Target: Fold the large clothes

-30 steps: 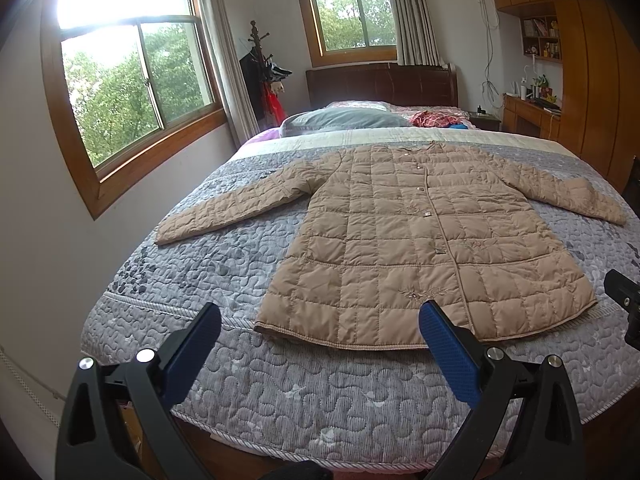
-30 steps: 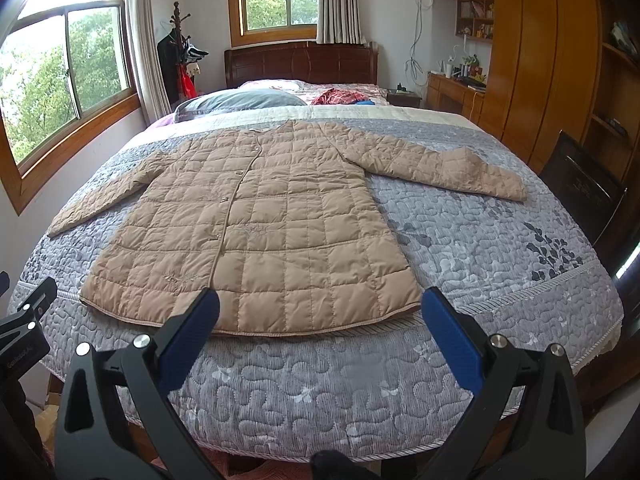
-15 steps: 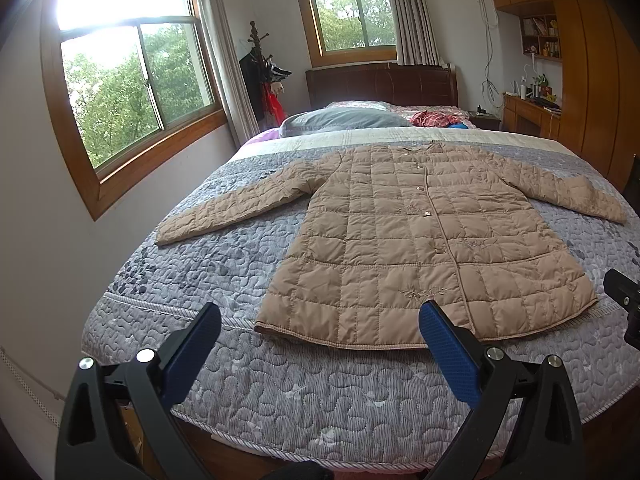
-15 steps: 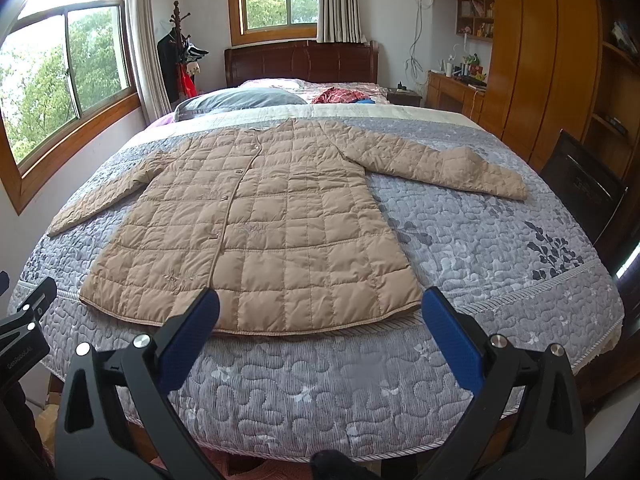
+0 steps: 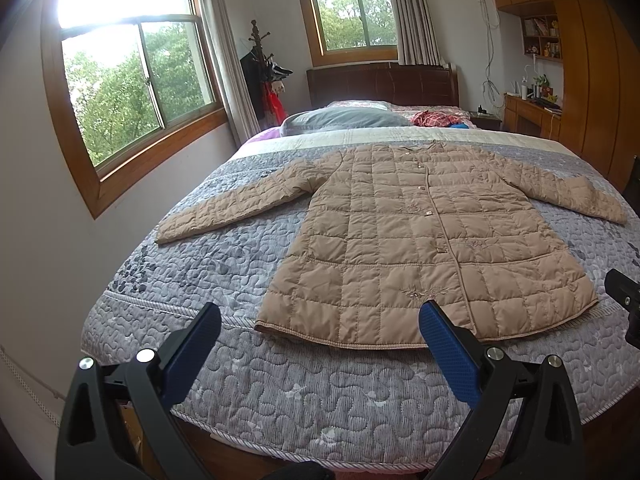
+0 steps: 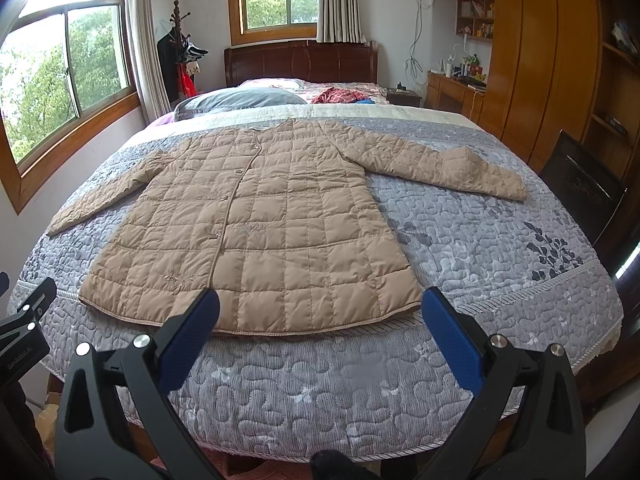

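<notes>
**Coat spread flat, folding not yet begun**

The tan quilted coat lies flat and buttoned on the gray bedspread, both sleeves stretched out to the sides (no fold is visible, so the whole task is left). Its long axis runs along the bed: collar toward the pillow, hem toward the foot. The left gripper and right gripper hover before the hem, jaws wide apart, holding nothing.

Matt quilted coat on stitched cloth bedspread.
</notes>
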{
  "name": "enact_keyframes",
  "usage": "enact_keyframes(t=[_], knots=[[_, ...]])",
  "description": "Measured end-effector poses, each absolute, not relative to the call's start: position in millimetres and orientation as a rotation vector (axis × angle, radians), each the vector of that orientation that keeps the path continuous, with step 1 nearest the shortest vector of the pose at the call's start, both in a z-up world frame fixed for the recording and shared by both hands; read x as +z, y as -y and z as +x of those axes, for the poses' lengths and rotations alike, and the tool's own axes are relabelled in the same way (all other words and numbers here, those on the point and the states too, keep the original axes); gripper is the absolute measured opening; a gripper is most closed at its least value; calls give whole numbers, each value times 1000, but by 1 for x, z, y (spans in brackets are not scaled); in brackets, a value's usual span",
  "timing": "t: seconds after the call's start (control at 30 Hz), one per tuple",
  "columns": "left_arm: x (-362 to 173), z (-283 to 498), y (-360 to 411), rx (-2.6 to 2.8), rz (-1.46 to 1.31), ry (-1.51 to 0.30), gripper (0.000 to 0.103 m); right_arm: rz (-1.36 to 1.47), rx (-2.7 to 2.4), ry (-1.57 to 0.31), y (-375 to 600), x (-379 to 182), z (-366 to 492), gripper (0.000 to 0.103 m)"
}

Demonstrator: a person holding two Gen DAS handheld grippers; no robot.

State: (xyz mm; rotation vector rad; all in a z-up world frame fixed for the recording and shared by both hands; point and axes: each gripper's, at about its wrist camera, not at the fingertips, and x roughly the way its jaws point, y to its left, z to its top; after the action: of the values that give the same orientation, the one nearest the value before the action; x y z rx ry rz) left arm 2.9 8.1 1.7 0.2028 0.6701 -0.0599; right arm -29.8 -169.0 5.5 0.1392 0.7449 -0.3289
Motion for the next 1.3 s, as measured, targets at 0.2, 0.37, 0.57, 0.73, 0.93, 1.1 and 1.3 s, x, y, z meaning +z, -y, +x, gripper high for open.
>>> enact_keyframes(t=[0.2,0.37,0.57,0.73,0.93,1.1,1.3], knots=[[2,3,-8,-60,203,-670,99,139,-329,-745,169,5,-29,100],[2,3,-9,-58,203,-671,99,138,-329,-745,169,5,-29,100],[2,8,-6,-57,200,-666,99,131,-329,-739,171,8,-26,100],[2,19,4,-55,220,-663,99,115,-332,-743,178,9,-14,100],[4,42,26,-62,279,-650,99,102,-317,-766,210,10,10,100],[10,72,59,-103,338,-604,99,188,-309,-790,273,11,39,100],[13,120,102,-170,382,-579,99,268,-410,-795,377,2,80,100]])
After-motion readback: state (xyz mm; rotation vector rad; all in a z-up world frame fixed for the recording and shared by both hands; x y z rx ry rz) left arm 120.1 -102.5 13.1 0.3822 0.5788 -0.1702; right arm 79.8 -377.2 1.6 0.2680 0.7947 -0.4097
